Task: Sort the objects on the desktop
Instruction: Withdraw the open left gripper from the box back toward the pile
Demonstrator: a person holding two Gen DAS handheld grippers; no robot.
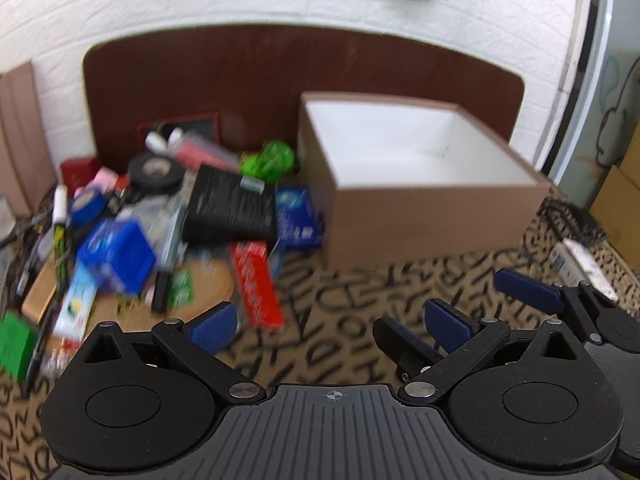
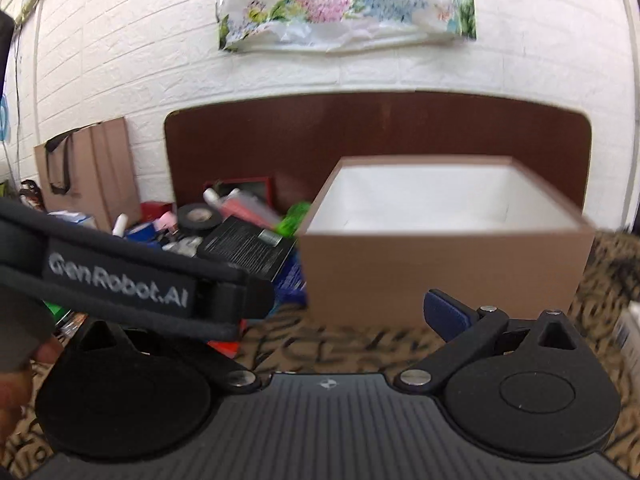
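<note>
Both tools, left tool (image 1: pixel 328 322) and right tool (image 2: pixel 336 312), stand open and empty, so I risk toppling the crowded pile (image 1: pixel 168 216) beside the box (image 1: pixel 420 184).

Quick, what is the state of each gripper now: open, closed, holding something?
Left gripper: open, holding nothing.
Right gripper: open, nothing seen between the fingers; a strap hides the left finger.

Left gripper (image 1: pixel 330 326): black ribbed body, blue pads (image 1: pixel 212 326), silver screws seen. Strap (image 2: pixel 120 280) w/ "GenRobot.AI" lettering; bare skin glimpsed.
</note>
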